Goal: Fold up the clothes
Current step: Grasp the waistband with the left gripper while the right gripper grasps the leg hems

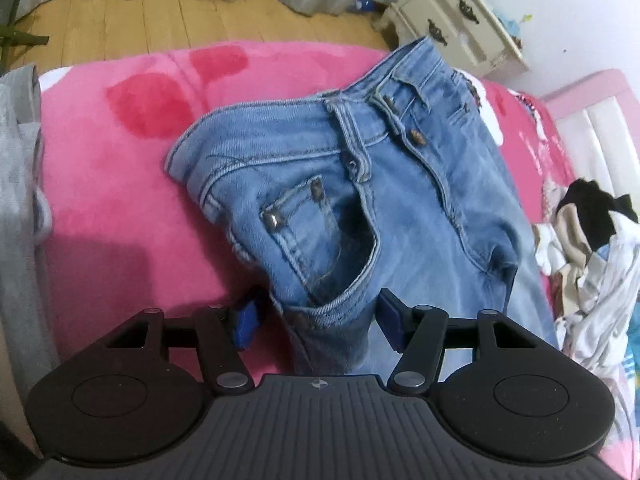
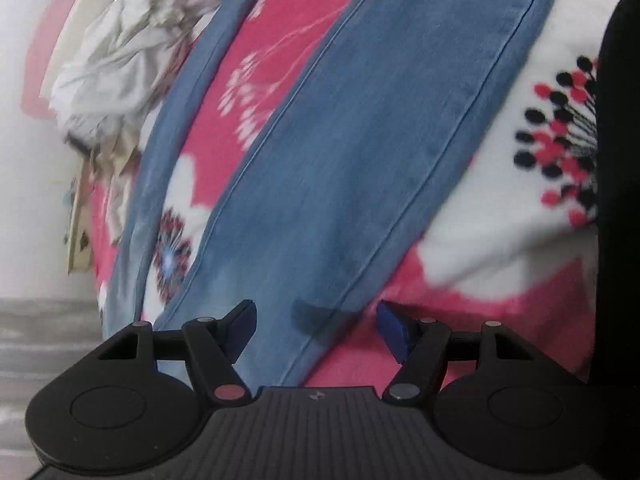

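The jeans [image 1: 340, 184] lie on the pink bed [image 1: 120, 184], waistband end bunched between the spread fingers of the left claw [image 1: 316, 320]. The right claw [image 2: 316, 324] hangs released over 1 denim leg near the bed's edge.

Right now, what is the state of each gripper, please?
Left gripper: open, fingers either side of the jeans pocket fold, not clamped.
Right gripper: open, holding nothing, over a jeans leg.

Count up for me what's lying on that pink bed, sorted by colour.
Blue: 1, the light blue denim jeans
Grey: 1, a grey knit garment at the bed's edge
Mixed white, cream and black: 1 crumpled heap of clothes; separate pieces cannot be told apart
Total: 3
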A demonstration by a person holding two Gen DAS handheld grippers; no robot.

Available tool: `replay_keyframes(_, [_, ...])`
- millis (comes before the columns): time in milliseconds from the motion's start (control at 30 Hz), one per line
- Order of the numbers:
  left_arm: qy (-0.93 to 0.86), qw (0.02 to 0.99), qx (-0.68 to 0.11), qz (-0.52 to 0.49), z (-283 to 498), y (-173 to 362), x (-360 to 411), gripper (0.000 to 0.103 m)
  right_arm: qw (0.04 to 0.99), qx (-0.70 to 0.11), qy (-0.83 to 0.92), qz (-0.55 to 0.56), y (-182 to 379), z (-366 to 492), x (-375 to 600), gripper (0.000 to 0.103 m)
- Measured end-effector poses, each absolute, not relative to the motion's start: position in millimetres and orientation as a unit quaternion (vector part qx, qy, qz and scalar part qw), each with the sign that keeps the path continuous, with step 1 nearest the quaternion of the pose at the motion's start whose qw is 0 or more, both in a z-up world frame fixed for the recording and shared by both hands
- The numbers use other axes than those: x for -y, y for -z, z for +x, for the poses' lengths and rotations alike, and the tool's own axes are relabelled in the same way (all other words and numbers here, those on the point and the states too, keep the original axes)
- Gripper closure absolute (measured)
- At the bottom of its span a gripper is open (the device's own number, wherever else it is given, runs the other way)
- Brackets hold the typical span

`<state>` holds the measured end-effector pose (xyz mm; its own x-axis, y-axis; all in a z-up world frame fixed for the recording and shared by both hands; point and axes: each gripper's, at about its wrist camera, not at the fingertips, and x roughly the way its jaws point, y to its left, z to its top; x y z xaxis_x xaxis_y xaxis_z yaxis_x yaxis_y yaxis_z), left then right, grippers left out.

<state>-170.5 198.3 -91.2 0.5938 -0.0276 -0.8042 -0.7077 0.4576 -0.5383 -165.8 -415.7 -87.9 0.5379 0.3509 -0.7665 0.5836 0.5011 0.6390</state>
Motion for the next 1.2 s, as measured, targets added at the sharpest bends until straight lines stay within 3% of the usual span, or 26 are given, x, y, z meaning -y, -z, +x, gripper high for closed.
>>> replay_keyframes(167, [-0.218,0.776,-0.378,-0.455,-168.9,89.6,-194.7,0.056,0.724,-0.429,0.105,0.531,94.4,-172.7,430.5,0.044])
replay_keyframes(367, [-0.224,0.789,-0.375,-0.432,-167.3,89.9,-189.9,0.061,0.723,-0.415,0.130,0.536,104.9,-167.2,439.9,0.044])
replay_keyframes(500, [-0.228,0.789,-0.371,-0.433,-168.0,88.2,-189.6,0.065,0.742,-0.389,0.127,0.531,99.0,-163.8,441.9,0.074])
replay_keyframes(667, [-0.223,0.801,-0.372,-0.413,-167.3,86.4,-186.4,0.067,0.739,-0.395,0.132,0.530,110.0,-163.4,446.4,0.085])
replay_keyframes(767, [-0.217,0.812,-0.364,-0.401,-169.2,78.8,-183.6,0.080,0.758,-0.376,0.115,0.521,99.6,-167.8,446.8,0.093])
replay_keyframes(867, [-0.216,0.827,-0.352,-0.381,-169.2,64.9,-178.0,0.087,0.784,-0.350,0.090,0.505,81.2,-167.2,447.5,0.095])
replay_keyframes(1200, [-0.193,0.855,-0.304,-0.375,-145.0,23.2,-172.6,0.091,0.829,-0.309,0.053,0.462,38.4,-145.8,451.1,0.099])
